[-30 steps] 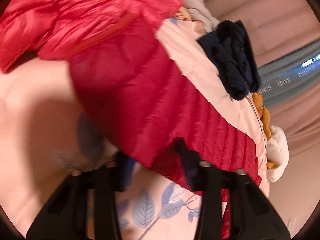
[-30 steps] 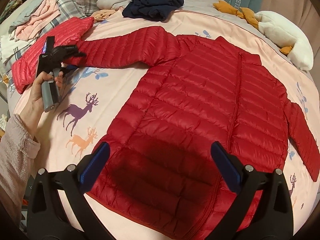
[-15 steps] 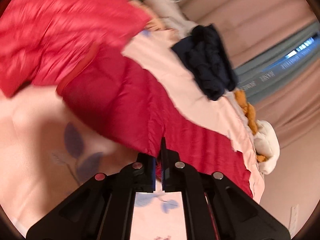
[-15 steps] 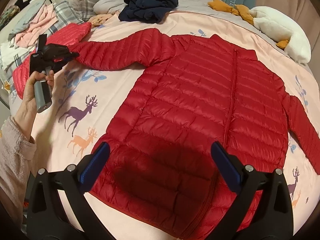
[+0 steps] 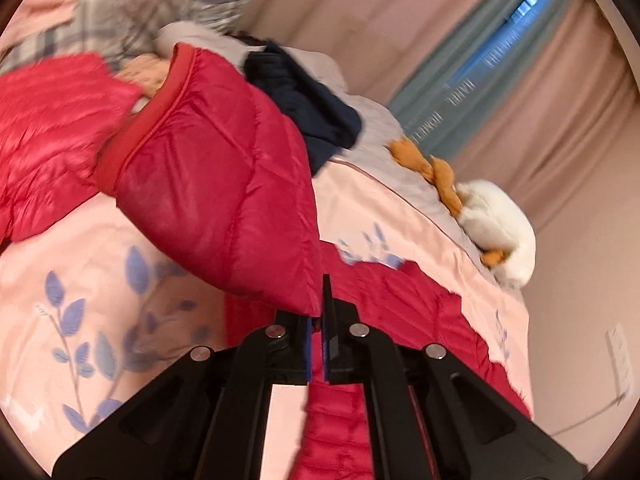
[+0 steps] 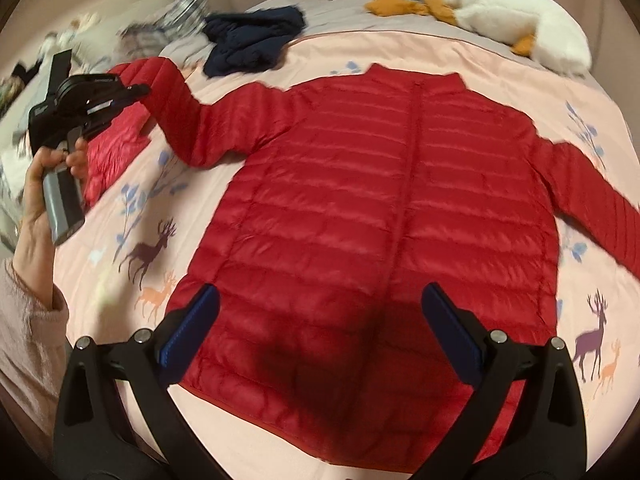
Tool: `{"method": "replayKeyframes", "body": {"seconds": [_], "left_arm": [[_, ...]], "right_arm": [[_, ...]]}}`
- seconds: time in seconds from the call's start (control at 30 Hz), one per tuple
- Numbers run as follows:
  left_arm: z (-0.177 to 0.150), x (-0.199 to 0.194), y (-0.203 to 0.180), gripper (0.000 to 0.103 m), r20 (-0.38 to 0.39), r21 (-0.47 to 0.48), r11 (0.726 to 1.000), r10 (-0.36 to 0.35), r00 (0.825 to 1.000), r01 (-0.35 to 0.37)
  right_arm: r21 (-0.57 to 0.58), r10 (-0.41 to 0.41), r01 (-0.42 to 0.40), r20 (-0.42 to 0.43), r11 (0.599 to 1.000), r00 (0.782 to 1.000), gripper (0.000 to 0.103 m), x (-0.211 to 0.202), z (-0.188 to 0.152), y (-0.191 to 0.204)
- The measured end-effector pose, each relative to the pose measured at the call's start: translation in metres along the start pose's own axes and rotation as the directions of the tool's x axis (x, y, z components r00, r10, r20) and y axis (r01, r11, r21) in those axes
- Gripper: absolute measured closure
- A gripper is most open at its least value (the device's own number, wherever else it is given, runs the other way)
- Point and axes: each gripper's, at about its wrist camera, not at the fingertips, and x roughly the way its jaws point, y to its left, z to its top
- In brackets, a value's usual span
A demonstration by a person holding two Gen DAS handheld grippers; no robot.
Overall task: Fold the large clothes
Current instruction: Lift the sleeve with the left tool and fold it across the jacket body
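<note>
A red puffer jacket (image 6: pixel 384 208) lies flat, front up, on a pink bedspread (image 6: pixel 120 280). My left gripper (image 5: pixel 318 320) is shut on the jacket's left sleeve (image 5: pixel 224 184) near the cuff and holds it lifted off the bed; in the right wrist view the left gripper (image 6: pixel 136 90) shows at the raised sleeve end (image 6: pixel 168 92). My right gripper (image 6: pixel 320 320) is open and empty, hovering above the jacket's hem. The right sleeve (image 6: pixel 592 200) lies stretched out on the bed.
A second, brighter red jacket (image 5: pixel 44 120) lies folded by the lifted sleeve. A navy garment (image 6: pixel 252 40), plaid clothes (image 5: pixel 132 12), an orange cloth (image 6: pixel 404 4) and a white plush (image 6: pixel 520 20) lie along the bed's far side. A wall stands beyond.
My left gripper closed on the sleeve and raised it off the bed. My right gripper stayed open and shifted right along the hem.
</note>
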Motion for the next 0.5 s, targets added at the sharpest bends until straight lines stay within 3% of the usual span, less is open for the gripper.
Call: {"method": "replayKeyframes", "body": {"seconds": [0.2, 0.3, 0.5], "left_arm": [[-0.027, 0.007, -0.084, 0.100, -0.033, 0.156, 0.988, -0.016, 0.999, 0.021], [-0.053, 0.019, -0.125, 0.100, -0.069, 0.251, 0.968, 0.001, 0.998, 0.016], [-0.098, 0.046, -0.171, 0.100, -0.129, 0.375, 0.927, 0.048, 0.990, 0.004]], "right_arm": [[0.124, 0.030, -0.034, 0.037, 0.992, 0.999, 0.002, -0.016, -0.011, -0.051], [0.201, 0.044, -0.053, 0.046, 0.978, 0.998, 0.002, -0.020, -0.020, -0.079], [0.301, 0.052, -0.068, 0.061, 0.951, 0.997, 0.002, -0.028, -0.037, -0.123]]}}
